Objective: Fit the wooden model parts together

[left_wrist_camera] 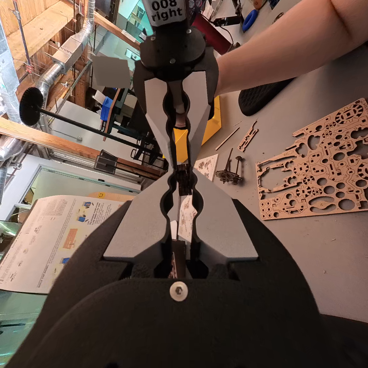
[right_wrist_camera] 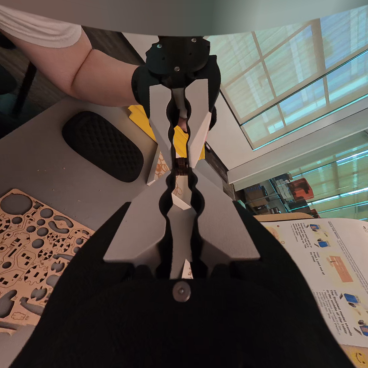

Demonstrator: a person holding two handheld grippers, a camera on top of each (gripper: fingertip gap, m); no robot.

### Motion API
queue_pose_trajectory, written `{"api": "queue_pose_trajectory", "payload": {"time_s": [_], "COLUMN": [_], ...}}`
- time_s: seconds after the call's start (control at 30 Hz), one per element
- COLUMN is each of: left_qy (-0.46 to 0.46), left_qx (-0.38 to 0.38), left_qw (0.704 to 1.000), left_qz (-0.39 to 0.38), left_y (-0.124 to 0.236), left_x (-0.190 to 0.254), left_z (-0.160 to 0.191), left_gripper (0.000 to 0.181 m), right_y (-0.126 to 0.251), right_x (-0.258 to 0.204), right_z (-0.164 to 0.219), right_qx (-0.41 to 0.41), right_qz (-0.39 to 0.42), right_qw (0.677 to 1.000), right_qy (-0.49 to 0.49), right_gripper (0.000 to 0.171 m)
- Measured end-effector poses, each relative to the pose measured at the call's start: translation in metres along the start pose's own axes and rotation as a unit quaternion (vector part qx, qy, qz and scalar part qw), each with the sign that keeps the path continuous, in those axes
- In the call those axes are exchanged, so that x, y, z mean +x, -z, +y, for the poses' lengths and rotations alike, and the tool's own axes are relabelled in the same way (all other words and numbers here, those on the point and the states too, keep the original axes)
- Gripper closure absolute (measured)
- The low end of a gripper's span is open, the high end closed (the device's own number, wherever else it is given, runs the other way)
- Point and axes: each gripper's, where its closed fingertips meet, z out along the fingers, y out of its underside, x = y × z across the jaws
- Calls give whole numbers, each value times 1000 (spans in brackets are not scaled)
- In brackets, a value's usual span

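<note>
Grippers meet tip to tip in mid-air above the grey table (left_wrist_camera: 298, 258), with a small dark wooden part (left_wrist_camera: 183, 182) caught between them as the landmark. Left of the part in the left wrist view stands an instruction sheet (left_wrist_camera: 49, 235). At the part itself, the left gripper (left_wrist_camera: 184, 191) comes in from below the part in its own view, clenched on the part's near end; the right gripper (left_wrist_camera: 180, 161) comes from straight opposite, pinched on the far end. Part's long axis runs in line with both tools, so the coming push looks like a straight squeeze along that line, neither hand nearer. Whether it is one piece or two half-joined cannot be told. Right of the part lie a small dark gear assembly (left_wrist_camera: 229, 173), then the punched-out plywood sheet (left_wrist_camera: 318, 163). Right wrist view shows the same grip (right_wrist_camera: 180, 166) mirrored.
</note>
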Motion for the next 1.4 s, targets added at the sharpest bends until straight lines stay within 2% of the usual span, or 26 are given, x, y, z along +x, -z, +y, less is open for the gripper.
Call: {"api": "queue_pose_trajectory", "payload": {"time_s": [0.6,0.77,1.4], "left_qy": [20,53,46], "left_qx": [-10,31,-16], "left_qw": [1000,998,998], "left_qz": [22,18,40], "left_y": [2,4,0], "left_x": [0,-4,2], "left_z": [6,0,12], "left_gripper": [172,171,172], "right_y": [-4,-2,-7], "right_x": [1,4,1], "right_z": [4,-1,9], "right_qx": [10,34,13], "right_qz": [1,-11,-44], "right_qw": [1000,997,989], "right_qy": [-22,-64,-141], "right_gripper": [160,159,160]}}
